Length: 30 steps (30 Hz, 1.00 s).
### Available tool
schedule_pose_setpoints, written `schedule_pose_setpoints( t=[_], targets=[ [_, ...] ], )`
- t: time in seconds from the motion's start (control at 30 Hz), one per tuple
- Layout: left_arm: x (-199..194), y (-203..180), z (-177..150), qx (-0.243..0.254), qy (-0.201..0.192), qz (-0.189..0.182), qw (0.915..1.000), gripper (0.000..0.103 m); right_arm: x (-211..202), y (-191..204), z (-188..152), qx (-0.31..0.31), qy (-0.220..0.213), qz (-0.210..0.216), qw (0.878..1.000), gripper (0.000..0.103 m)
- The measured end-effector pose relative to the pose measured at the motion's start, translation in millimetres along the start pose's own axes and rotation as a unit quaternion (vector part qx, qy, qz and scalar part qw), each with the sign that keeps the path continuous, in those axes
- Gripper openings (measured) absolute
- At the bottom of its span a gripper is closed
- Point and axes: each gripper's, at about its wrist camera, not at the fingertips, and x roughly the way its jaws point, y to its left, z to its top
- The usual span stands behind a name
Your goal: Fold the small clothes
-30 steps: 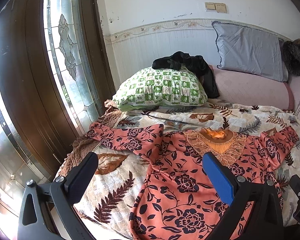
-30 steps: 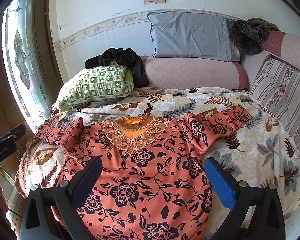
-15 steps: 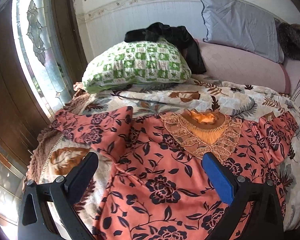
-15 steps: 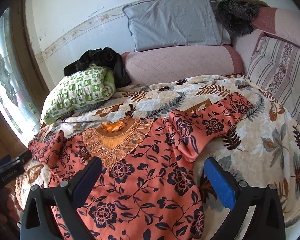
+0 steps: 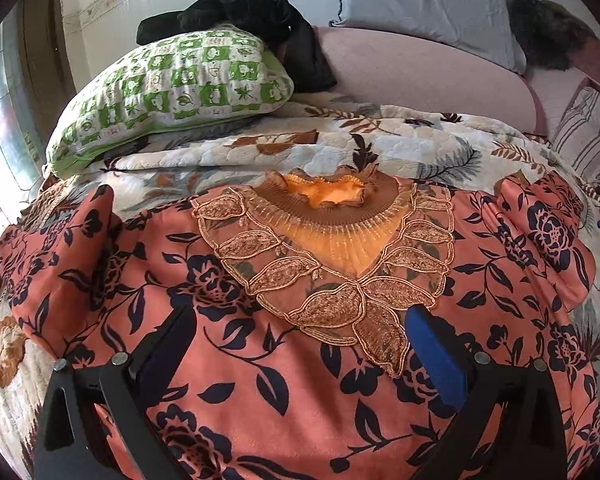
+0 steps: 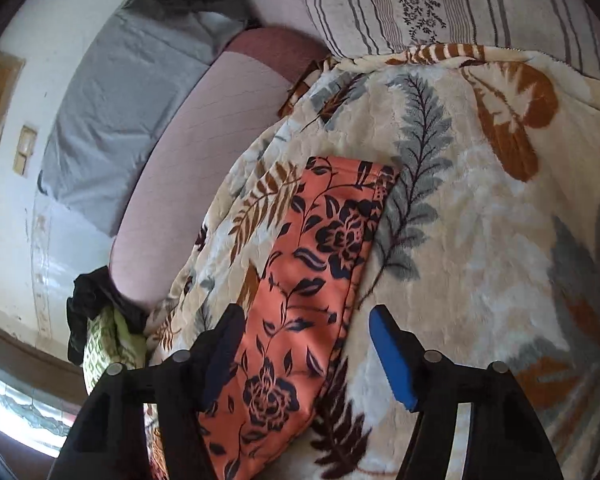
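1. Left wrist view: my left claw (image 5: 300, 344) hangs with its jaws wide apart and nothing between them, low over the chest of the floral top (image 5: 260, 380), just below the embroidered neckline (image 5: 332, 264).
2. That top lies face up and spread flat on the leaf-print blanket (image 5: 260, 148) covering the bed, with both sleeves out to the sides.
3. Right wrist view: my right claw (image 6: 306, 344) is also open and empty, its fingers straddling the right sleeve (image 6: 324, 248), which lies flat on the blanket and ends in a straight cuff.
4. I judge the step in hand to be taking this sleeve to fold it inward across the body.
5. To do it well, I would drop the fingers onto the sleeve's two long edges, pinch only the top's fabric and none of the plush blanket, then carry the sleeve across low so it lands smooth.
6. The left claw could press the chest so the body does not drag along.
7. Room: open blanket lies right of the sleeve, while a striped cushion (image 6: 440, 4) sits well beyond the cuff.
8. On the left, the green checked pillow (image 5: 172, 84) sits behind the other sleeve, and the bed edge falls away close to it, so I would keep folds moving toward the middle.
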Motion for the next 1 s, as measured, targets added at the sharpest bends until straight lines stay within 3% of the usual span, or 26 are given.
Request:
schedule_pose_setpoints(
  t=[0.13,0.3,0.4,0.47,0.53,0.63,0.77,1.0],
  targets=[
    [11,8,4,-0.013,-0.002,-0.011,0.9999,0.103,39,-4,18,0.009,0.001,-0.037,0.999,0.052],
    [14,15,9,-0.018,-0.016,0.006,0.9997,0.103,66,-10,15,0.024,0.013,-0.042,0.999,0.042],
    [15,21,9,-0.024,-0.015,0.009,0.9996,0.103,70,-8,13,0.024,0.008,-0.059,0.998,0.031],
    [14,25,9,-0.030,-0.018,0.010,0.9993,0.103,73,-7,14,0.018,0.008,-0.077,0.997,0.009],
    [12,31,11,-0.039,-0.020,0.011,0.9990,0.103,72,-5,14,0.017,0.007,-0.078,0.997,0.008],
    [9,43,14,-0.056,-0.027,0.017,0.9979,0.103,60,10,11,0.007,-0.006,-0.060,0.998,0.008],
    [-2,64,20,-0.081,-0.042,0.031,0.9953,0.103,38,53,-2,-0.021,-0.007,0.002,1.000,0.008],
    [-32,131,19,-0.124,-0.066,0.118,0.9830,0.103,2,175,-76,-0.103,0.027,0.114,0.988,0.008]
  ],
)
